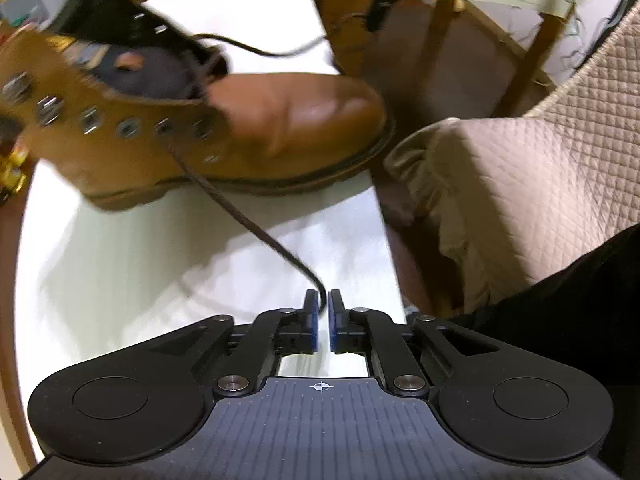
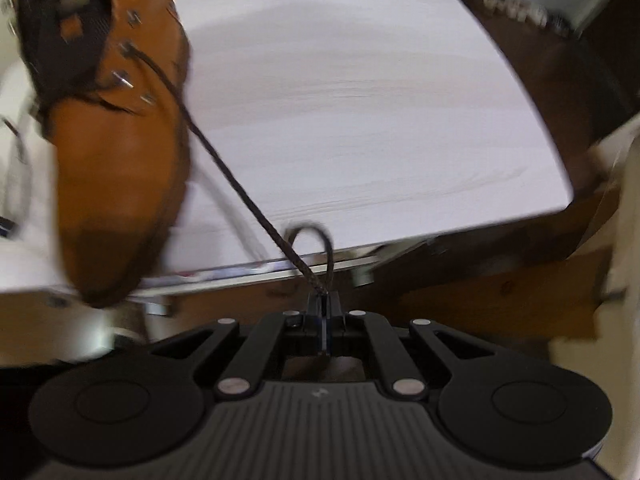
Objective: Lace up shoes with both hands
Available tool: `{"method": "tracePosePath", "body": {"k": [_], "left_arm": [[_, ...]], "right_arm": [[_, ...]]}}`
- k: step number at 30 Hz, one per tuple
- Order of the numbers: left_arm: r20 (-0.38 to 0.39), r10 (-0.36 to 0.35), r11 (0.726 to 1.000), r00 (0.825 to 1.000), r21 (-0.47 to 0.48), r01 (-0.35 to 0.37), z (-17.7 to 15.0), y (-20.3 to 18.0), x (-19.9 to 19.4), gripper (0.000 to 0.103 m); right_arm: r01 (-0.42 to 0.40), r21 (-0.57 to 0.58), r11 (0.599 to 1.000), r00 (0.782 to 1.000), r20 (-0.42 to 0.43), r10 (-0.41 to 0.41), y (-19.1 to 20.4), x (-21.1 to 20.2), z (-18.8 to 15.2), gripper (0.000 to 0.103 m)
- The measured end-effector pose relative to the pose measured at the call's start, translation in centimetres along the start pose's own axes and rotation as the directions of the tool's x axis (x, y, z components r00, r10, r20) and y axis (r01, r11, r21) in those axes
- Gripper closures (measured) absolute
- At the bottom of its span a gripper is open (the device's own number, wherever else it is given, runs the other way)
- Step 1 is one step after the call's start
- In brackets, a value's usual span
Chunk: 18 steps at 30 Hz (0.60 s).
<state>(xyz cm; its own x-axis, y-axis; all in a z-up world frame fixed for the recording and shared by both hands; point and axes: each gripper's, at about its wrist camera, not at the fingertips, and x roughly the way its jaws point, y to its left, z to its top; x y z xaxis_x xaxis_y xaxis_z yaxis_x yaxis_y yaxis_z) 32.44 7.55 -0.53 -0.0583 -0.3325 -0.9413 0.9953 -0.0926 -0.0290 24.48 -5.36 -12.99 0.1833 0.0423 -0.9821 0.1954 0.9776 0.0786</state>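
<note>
One tan boot [image 1: 192, 120] on the white table [image 1: 120, 264], two grippers: left gripper [image 1: 323, 308] barely parted around the lace [image 1: 248, 220], right gripper [image 2: 323, 304] clamped tight on its lace end [image 2: 240, 188].

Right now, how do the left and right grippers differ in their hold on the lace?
The right gripper has its pads pressed together on a taut lace end, with the tip curling past it. The left gripper shows a narrow gap between its pads, and its lace end runs into that gap; whether it is pinched is unclear. Both strands lead straight to eyelets on the brown boot.
</note>
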Motion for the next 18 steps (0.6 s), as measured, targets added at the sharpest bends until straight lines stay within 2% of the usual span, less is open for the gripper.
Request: {"method": "tracePosePath", "body": {"k": [1,2,3,4,5,6,8,10,11,12,14,16,18], "left_arm": [[0.000,0.009,1.000,1.000,-0.016,-0.009,-0.4,0.3,-0.5,0.095],[0.005,0.016,0.999,1.000,-0.031,-0.016,-0.6,0.5,-1.0,0.094],[0.011,0.022,0.999,1.000,-0.050,-0.022,-0.9,0.8,-1.5,0.093],[0.024,0.030,0.997,0.999,-0.076,-0.028,-1.2,1.2,-2.2,0.092],[0.043,0.040,0.995,0.998,-0.097,-0.036,-1.4,1.4,-2.9,0.092],[0.064,0.048,0.993,0.997,-0.111,-0.041,-1.5,1.6,-3.3,0.092],[0.106,0.063,0.989,0.992,-0.138,-0.048,-1.6,1.9,-4.2,0.092],[0.183,0.082,0.982,0.980,-0.182,-0.048,-1.4,2.4,-5.4,0.090],[0.210,0.085,0.979,0.974,-0.197,-0.043,-1.1,2.5,-5.7,0.087],[0.239,0.086,0.976,0.967,-0.216,-0.033,-0.8,2.6,-5.9,0.086],[0.288,0.083,0.968,0.954,-0.251,-0.008,0.2,2.8,-5.7,0.086],[0.304,0.080,0.967,0.949,-0.256,0.000,1.2,2.7,-5.3,0.086],[0.300,0.078,0.969,0.951,-0.247,-0.002,2.0,2.4,-4.6,0.086]], "right_arm": [[-0.107,0.056,0.993,0.994,-0.005,0.108,0.1,-0.8,0.3,0.101],[-0.214,0.113,0.970,0.976,-0.004,0.216,0.2,-1.6,0.6,0.101],[-0.265,0.136,0.955,0.964,0.009,0.266,0.3,-2.0,0.7,0.101],[-0.374,0.175,0.911,0.927,0.050,0.371,0.7,-3.0,1.2,0.101],[-0.495,0.206,0.844,0.869,0.097,0.486,0.9,-3.9,1.9,0.101],[-0.560,0.218,0.799,0.828,0.140,0.543,0.8,-4.4,2.4,0.101],[-0.667,0.245,0.703,0.745,0.233,0.625,0.3,-5.2,3.4,0.101],[-0.753,0.273,0.599,0.658,0.333,0.675,-0.7,-5.7,4.3,0.101],[-0.765,0.298,0.571,0.644,0.377,0.666,-1.5,-5.6,4.6,0.101],[-0.762,0.319,0.564,0.647,0.394,0.652,-1.9,-5.4,4.8,0.101],[-0.715,0.390,0.580,0.699,0.410,0.586,-3.5,-4.2,4.9,0.101],[-0.665,0.461,0.588,0.747,0.405,0.527,-5.1,-2.7,4.5,0.101],[-0.635,0.495,0.593,0.772,0.399,0.494,-5.9,-1.8,4.1,0.101]]}}
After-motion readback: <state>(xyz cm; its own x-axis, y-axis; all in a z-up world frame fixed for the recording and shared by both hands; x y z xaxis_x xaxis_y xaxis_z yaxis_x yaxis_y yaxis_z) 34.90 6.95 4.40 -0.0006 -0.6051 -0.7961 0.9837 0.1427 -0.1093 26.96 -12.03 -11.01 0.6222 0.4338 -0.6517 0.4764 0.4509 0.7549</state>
